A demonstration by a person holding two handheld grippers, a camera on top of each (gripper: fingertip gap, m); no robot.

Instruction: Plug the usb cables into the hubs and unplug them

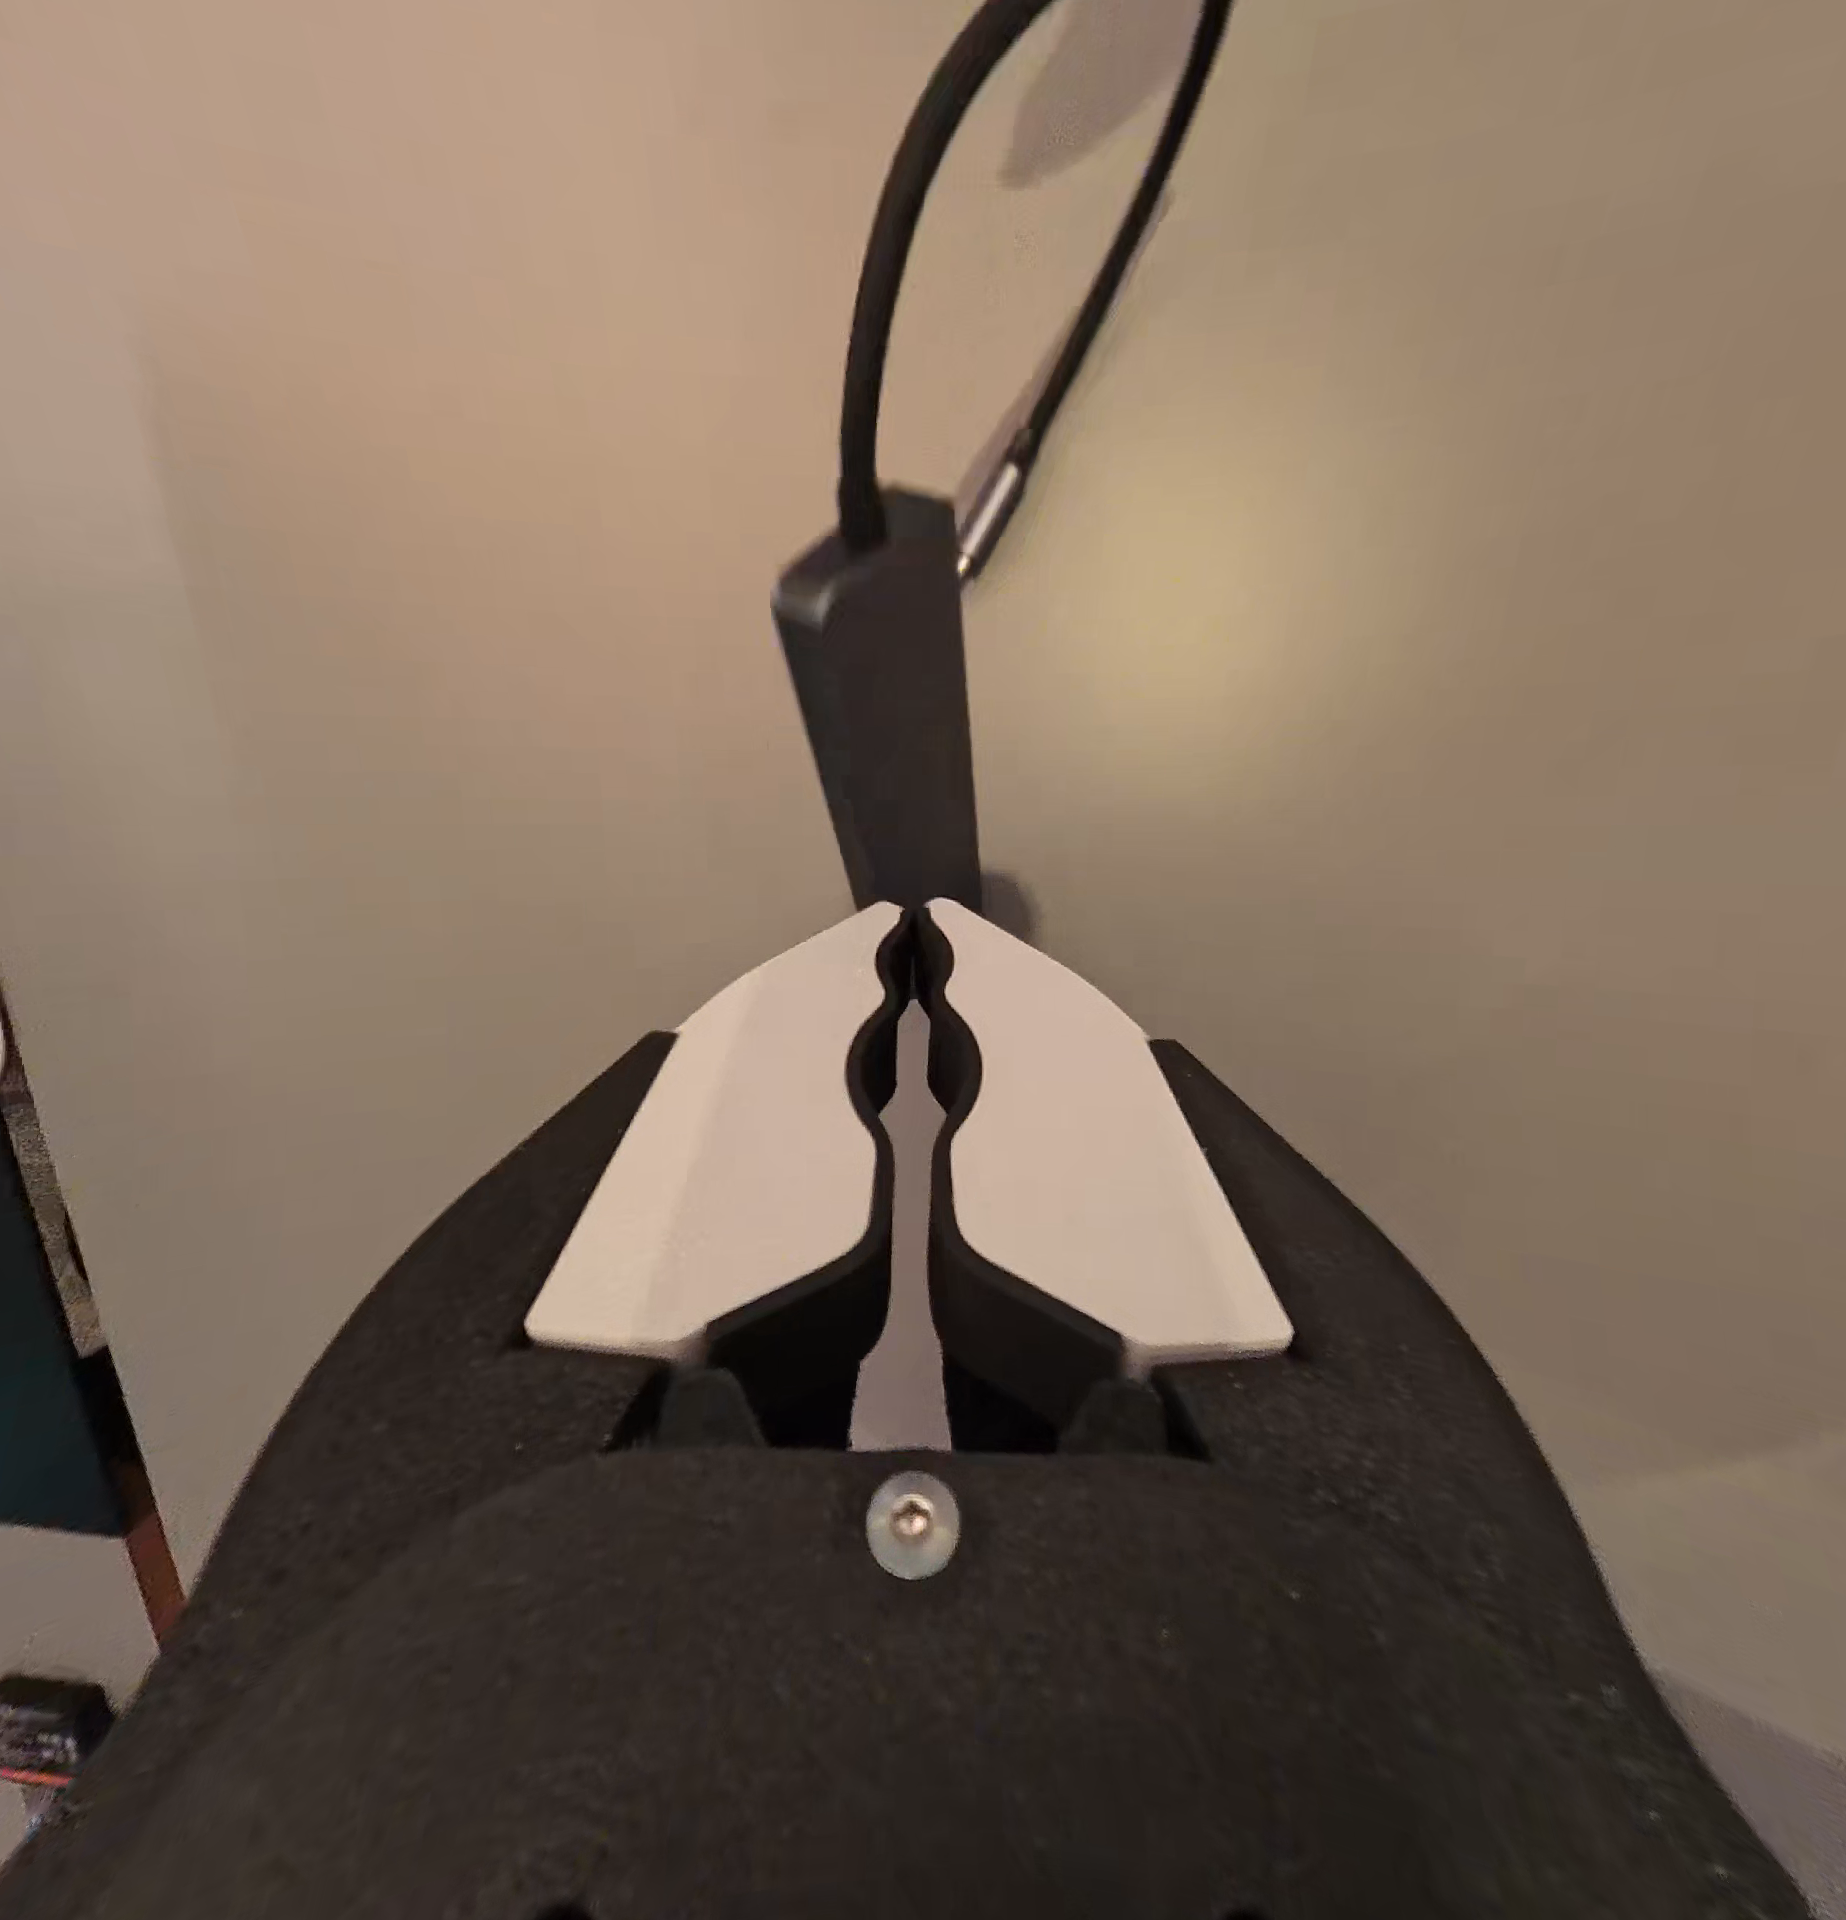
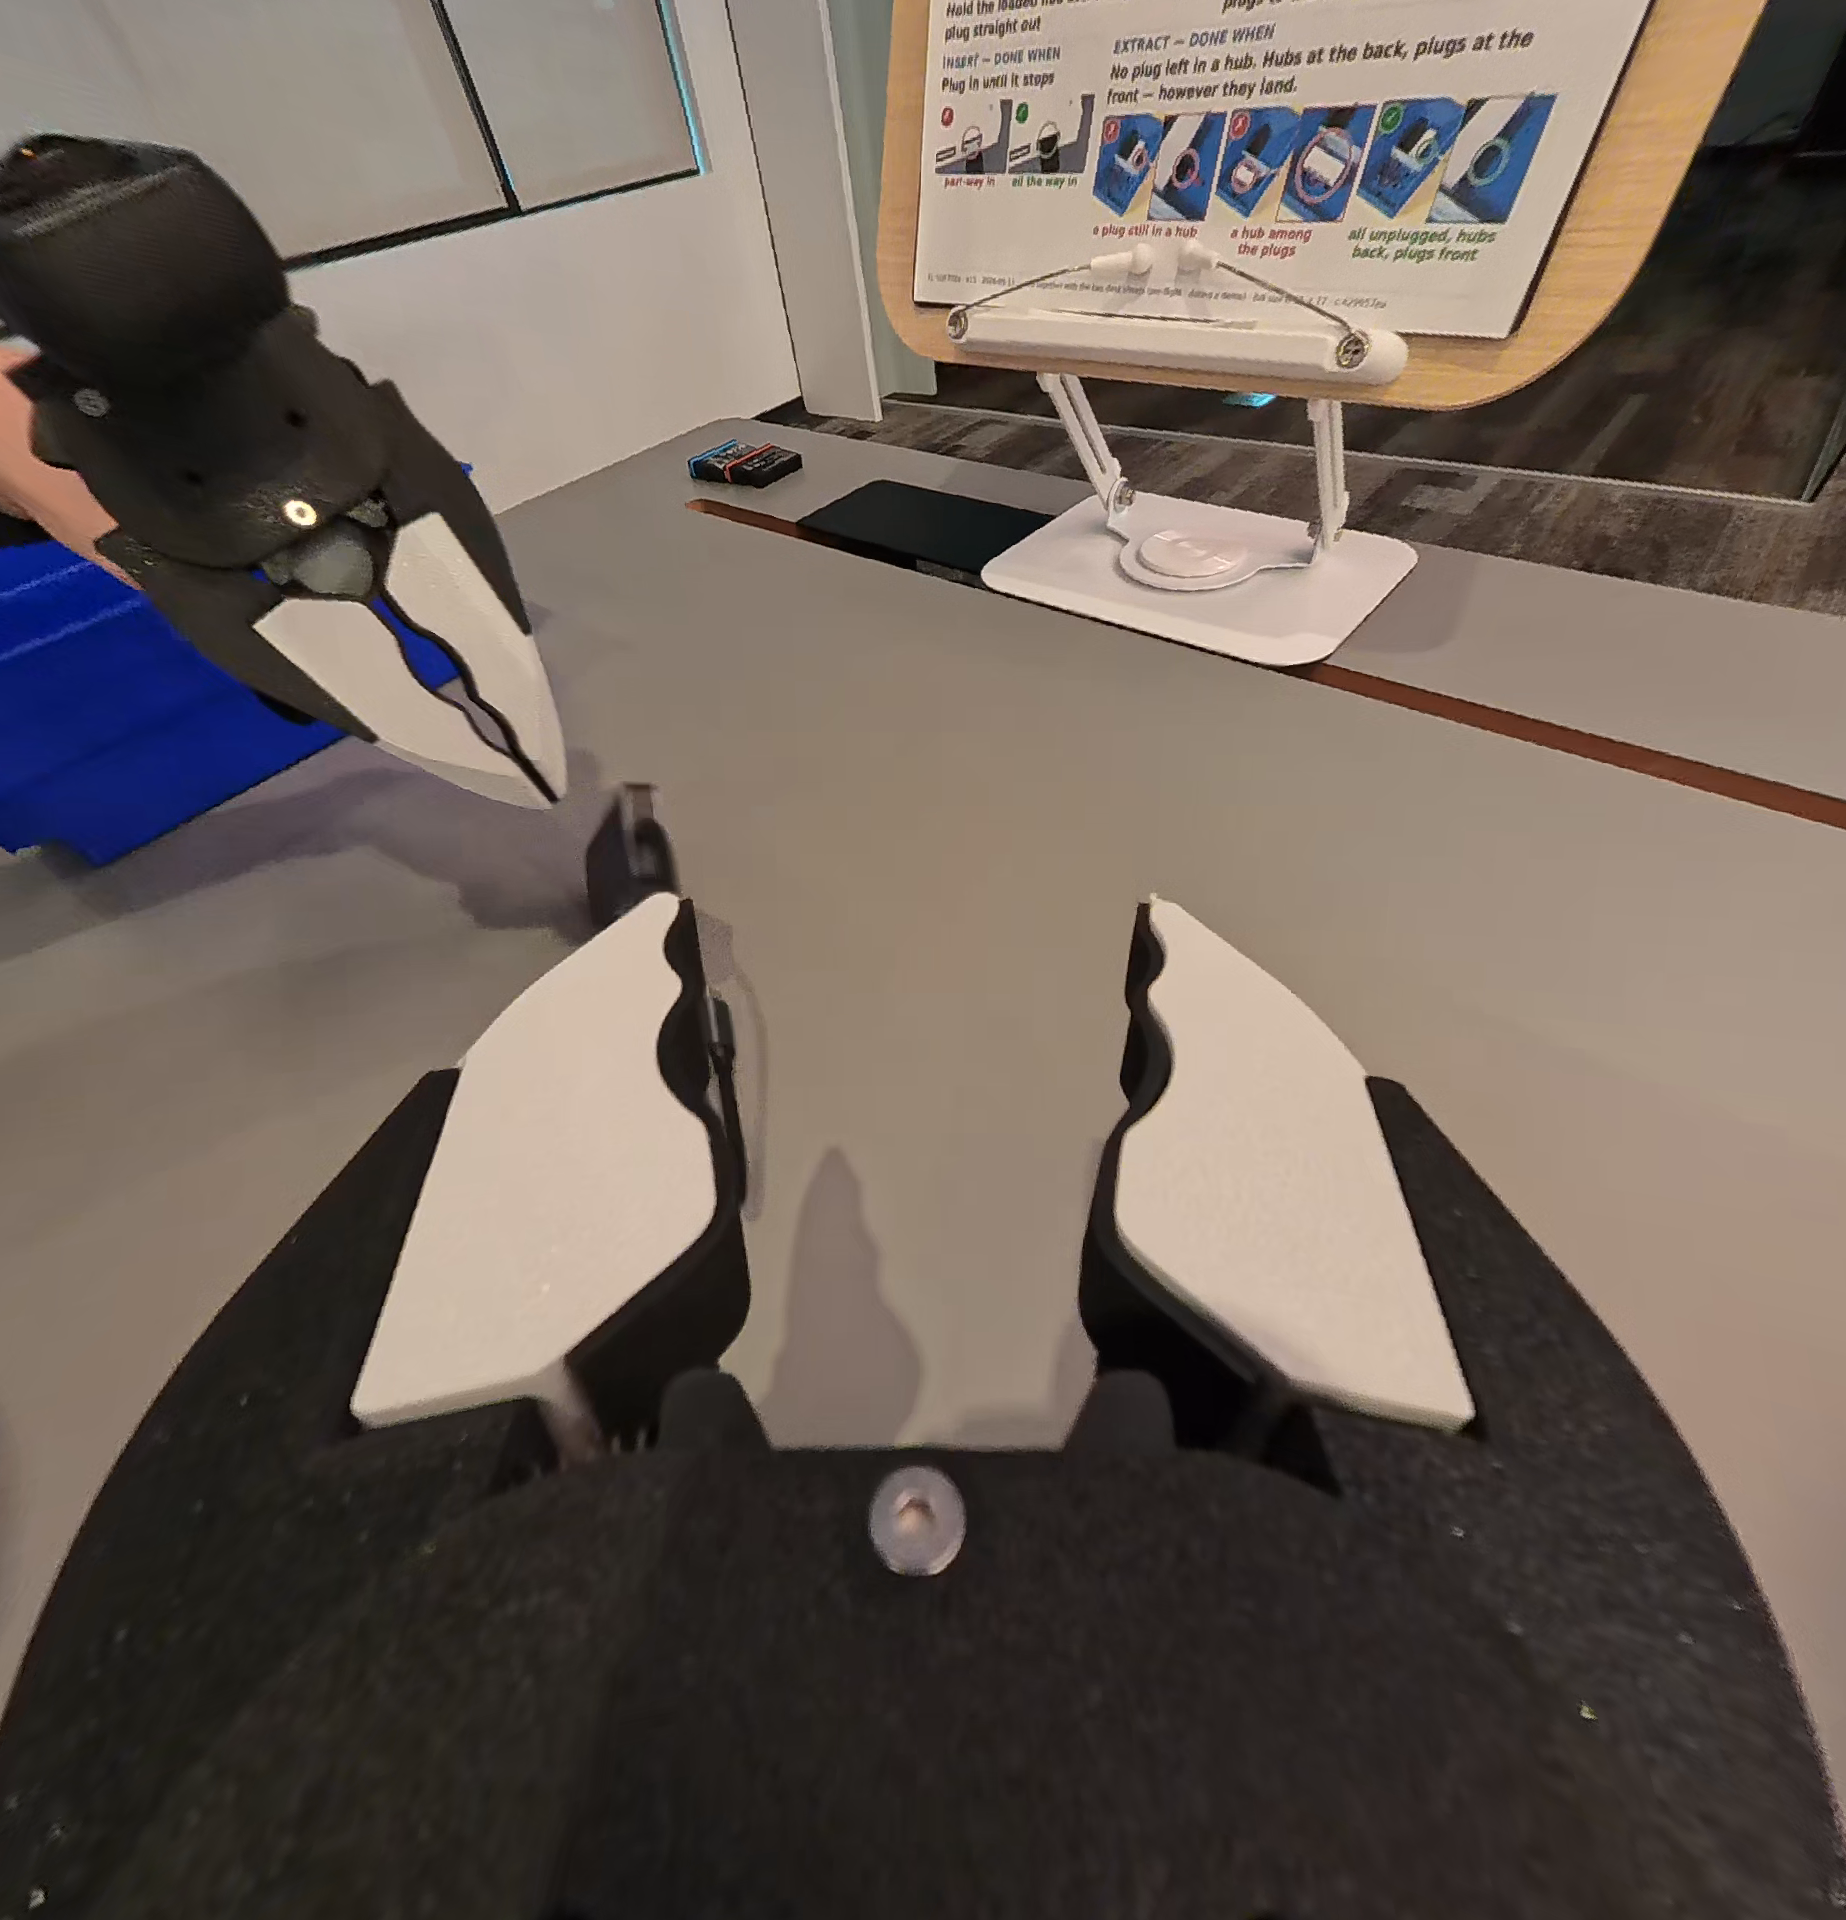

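Note:
In the left wrist view my left gripper (image 1: 917,909) is shut, with the pads meeting at the tips and nothing between them. A black USB hub (image 1: 877,727) lies on the grey table just beyond the tips. Its thick black cable (image 1: 898,312) loops away, and a silver plug (image 1: 992,509) on a thin cable sits at its far right side. In the right wrist view the left gripper (image 2: 550,790) points down next to the hub (image 2: 628,852). My right gripper (image 2: 914,904) is open and empty above the table. A thin cable (image 2: 721,1039) runs along the inner side of its left finger (image 2: 586,1091).
A blue bin (image 2: 88,707) stands at the left behind the left gripper. A white stand (image 2: 1199,561) carries an instruction board at the back. A dark flat pad (image 2: 919,530) and small black boxes (image 2: 742,462) lie near the table's far edge. The left gripper's tips are roughly 20 cm from the right gripper's.

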